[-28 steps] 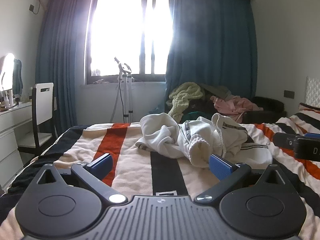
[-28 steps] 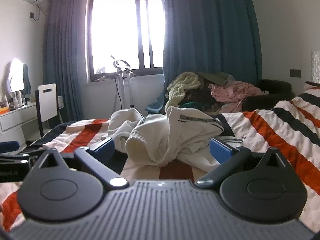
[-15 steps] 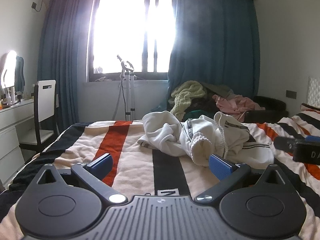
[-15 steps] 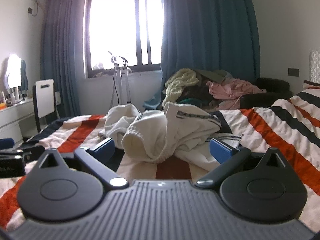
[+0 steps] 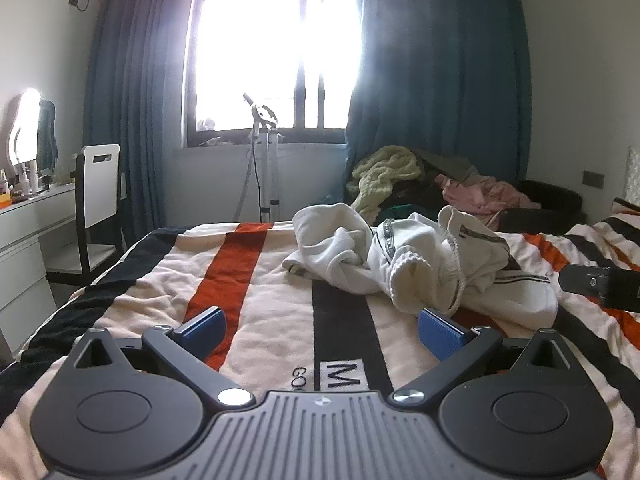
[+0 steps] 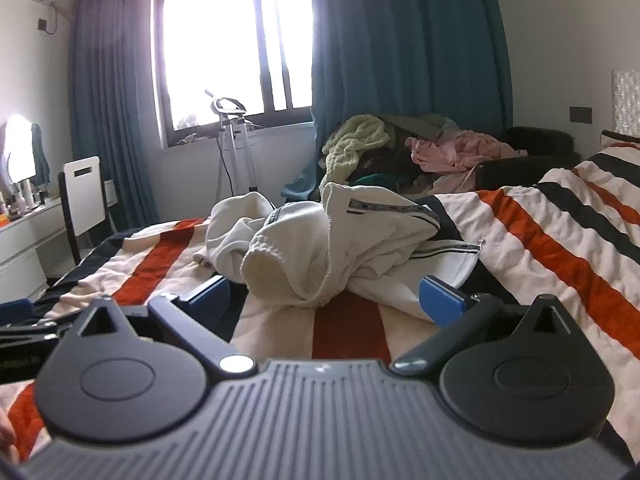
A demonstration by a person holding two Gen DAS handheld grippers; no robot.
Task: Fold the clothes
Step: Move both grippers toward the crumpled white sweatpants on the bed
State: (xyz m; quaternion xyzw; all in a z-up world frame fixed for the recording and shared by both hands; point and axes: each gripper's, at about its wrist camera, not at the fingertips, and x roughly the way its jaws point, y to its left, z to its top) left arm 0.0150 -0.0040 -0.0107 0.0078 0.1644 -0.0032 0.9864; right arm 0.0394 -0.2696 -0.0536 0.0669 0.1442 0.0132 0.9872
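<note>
- Nearest, bottom centre of the left wrist view: the left gripper [image 5: 322,330] stands wide apart with nothing between its blue pads, low over the striped blanket [image 5: 260,292].
- Bottom centre of the right wrist view: the right gripper [image 6: 326,294] is spread just as wide and holds nothing; its pads sit to either side of the nearest fold of cloth, but not on it.
- Mid frame, right of centre in the left view: the white garment [image 5: 420,264] lies in a crumpled heap on the blanket, a ribbed cuff [image 6: 268,268] bulging toward the cameras and a dark-trimmed edge trailing to the right. It is not folded as it lies.
- In my judgement, a good fold needs the heap spread flat: each gripper should take one single-layer edge, such as hem or shoulder, not the bunched middle, and draw them apart.
- Far, upper right of centre: a pile of other clothes [image 6: 400,148] beside the dark curtain [image 6: 400,60].
</note>
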